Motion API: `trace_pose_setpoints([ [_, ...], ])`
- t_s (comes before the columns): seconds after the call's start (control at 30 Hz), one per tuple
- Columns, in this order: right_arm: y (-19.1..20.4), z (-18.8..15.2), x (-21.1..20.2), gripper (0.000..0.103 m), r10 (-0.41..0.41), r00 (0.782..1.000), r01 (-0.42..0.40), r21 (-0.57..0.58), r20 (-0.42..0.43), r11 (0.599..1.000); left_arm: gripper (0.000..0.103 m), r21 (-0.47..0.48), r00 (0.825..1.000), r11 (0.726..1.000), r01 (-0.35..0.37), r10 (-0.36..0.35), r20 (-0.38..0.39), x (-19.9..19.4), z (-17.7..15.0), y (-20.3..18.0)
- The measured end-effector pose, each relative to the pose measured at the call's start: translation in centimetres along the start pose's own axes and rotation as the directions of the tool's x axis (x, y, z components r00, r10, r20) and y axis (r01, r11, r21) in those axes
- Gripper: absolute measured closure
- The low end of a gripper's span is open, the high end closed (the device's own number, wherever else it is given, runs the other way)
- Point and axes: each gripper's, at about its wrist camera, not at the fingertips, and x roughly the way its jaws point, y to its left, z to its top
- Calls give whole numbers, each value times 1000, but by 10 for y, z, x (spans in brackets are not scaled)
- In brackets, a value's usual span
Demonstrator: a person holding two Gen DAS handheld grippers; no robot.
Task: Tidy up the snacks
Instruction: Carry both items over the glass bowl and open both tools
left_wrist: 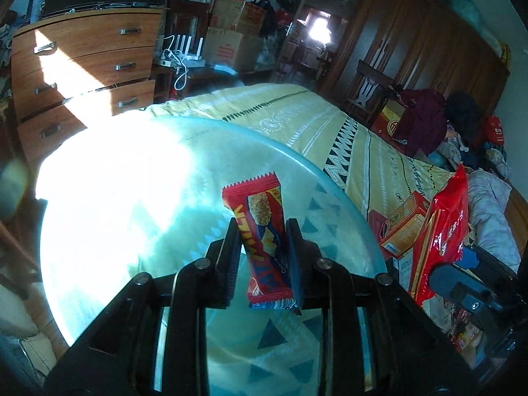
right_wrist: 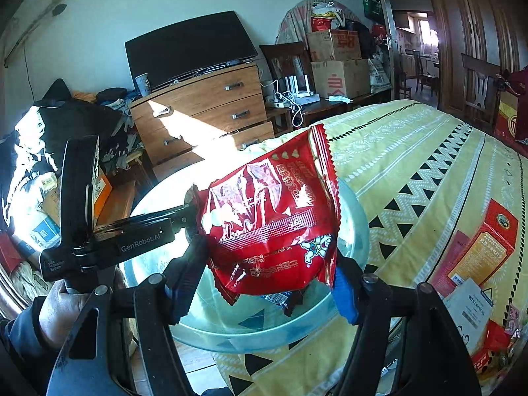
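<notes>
My left gripper [left_wrist: 264, 227] is shut on a small red snack bar wrapper [left_wrist: 264, 224] and holds it upright above a large clear plastic basin [left_wrist: 138, 204]. My right gripper [right_wrist: 270, 264] is shut on a big red snack bag [right_wrist: 270, 211] and holds it over the same basin [right_wrist: 356, 231], which rests at the edge of the bed. The red bag also shows at the right of the left wrist view [left_wrist: 442, 231]. The left gripper's body [right_wrist: 132, 234] shows left of the bag in the right wrist view.
The bed has a yellow patterned cover [right_wrist: 412, 151]. An orange box [left_wrist: 402, 227] and other snack packs [right_wrist: 478, 254] lie on it. A wooden drawer chest [right_wrist: 204, 109] with a monitor, cardboard boxes [right_wrist: 333, 66] and clothes piles stand around.
</notes>
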Motion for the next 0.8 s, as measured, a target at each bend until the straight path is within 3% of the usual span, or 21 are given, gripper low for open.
trace_pose_setpoints([
  [0.67,1,1,16,28,14,1000,-14,13,-28,1000,75,-2,999,999,-33,33,-15,7,2,1],
  [0.77,3,1,17,26,12,1000,-12,1,-29,1000,62,-3,999,999,-42,42,-20,7,2,2],
  [0.8,4,2,17,24,11,1000,-11,0,-27,1000,51,-5,999,999,-44,44,-15,6,3,2],
])
